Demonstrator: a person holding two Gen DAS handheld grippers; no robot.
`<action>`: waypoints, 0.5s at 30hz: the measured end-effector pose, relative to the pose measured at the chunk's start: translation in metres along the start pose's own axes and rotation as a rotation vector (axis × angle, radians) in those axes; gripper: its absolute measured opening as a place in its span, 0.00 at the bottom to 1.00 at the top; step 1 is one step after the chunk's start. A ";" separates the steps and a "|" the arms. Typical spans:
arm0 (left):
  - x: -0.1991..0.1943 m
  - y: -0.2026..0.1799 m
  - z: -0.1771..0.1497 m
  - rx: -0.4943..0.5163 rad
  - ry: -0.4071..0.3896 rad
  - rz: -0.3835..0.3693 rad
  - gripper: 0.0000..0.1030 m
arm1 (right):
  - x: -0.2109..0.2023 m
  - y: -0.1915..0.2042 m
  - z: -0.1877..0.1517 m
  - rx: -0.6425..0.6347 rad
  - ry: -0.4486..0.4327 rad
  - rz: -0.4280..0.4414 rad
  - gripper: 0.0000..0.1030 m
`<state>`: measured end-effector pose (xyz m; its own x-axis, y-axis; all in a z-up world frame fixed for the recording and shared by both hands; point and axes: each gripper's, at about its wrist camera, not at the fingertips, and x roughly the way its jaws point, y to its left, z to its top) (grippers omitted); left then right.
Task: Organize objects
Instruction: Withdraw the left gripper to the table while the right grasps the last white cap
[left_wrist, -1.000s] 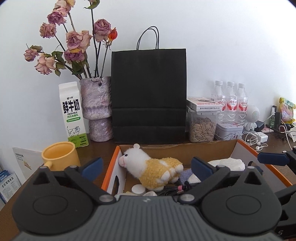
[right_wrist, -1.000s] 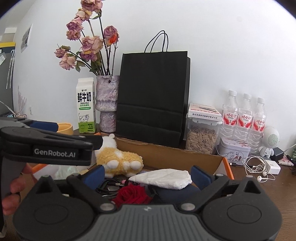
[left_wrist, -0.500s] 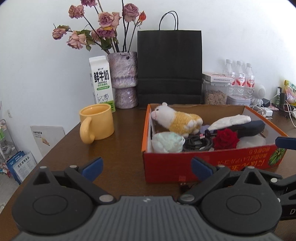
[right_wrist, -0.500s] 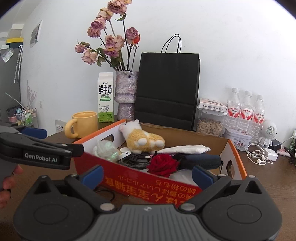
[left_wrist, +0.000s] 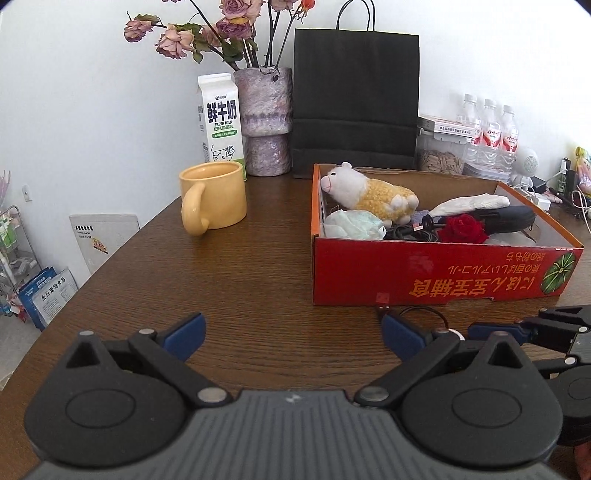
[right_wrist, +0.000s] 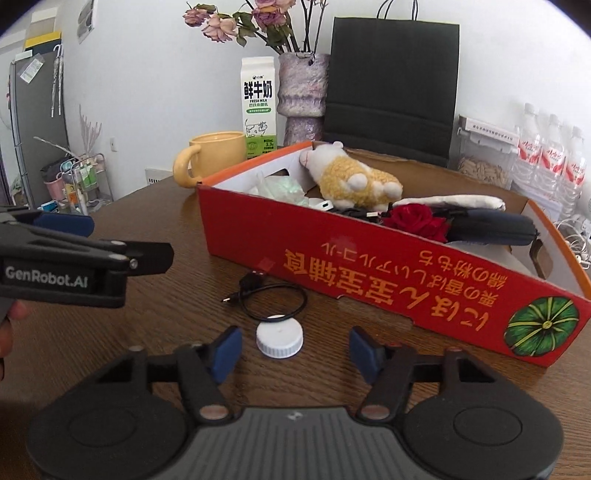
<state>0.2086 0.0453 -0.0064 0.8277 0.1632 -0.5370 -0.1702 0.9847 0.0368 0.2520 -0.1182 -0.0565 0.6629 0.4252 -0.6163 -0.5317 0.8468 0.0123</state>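
Note:
A red cardboard box (left_wrist: 443, 275) (right_wrist: 369, 266) stands on the brown table and holds a plush lamb (right_wrist: 351, 181), a red rose (right_wrist: 417, 221), a dark pouch and cables. In front of it lie a looped black cable (right_wrist: 273, 299) and a white bottle cap (right_wrist: 280, 339). My right gripper (right_wrist: 294, 349) is low over the table with its jaws closing. The cap sits between its blue pads (right_wrist: 225, 347), and neither pad touches it. My left gripper (left_wrist: 291, 332) is open and empty, left of the box front.
A yellow mug (left_wrist: 214, 195) stands left of the box. Along the wall behind are a milk carton (left_wrist: 221, 122), a vase of dried roses (left_wrist: 264, 118), a black paper bag (left_wrist: 356, 103) and water bottles (left_wrist: 487, 129). The table's left edge is near.
Both grippers drew back from over the box and sank toward the table in front of it. The cap and cable came into view. The right jaws narrowed around the cap.

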 end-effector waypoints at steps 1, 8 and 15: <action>-0.001 0.000 0.000 0.000 0.000 0.001 1.00 | 0.000 0.000 -0.001 0.006 -0.005 0.011 0.28; 0.000 -0.006 0.002 0.004 0.008 0.002 1.00 | -0.005 -0.006 -0.001 0.029 -0.023 0.012 0.25; 0.010 -0.026 0.007 0.009 0.035 -0.010 1.00 | -0.019 -0.020 -0.007 0.034 -0.057 -0.011 0.25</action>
<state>0.2247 0.0221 -0.0070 0.8103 0.1511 -0.5663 -0.1567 0.9869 0.0391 0.2458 -0.1453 -0.0502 0.6980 0.4328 -0.5705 -0.5069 0.8614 0.0332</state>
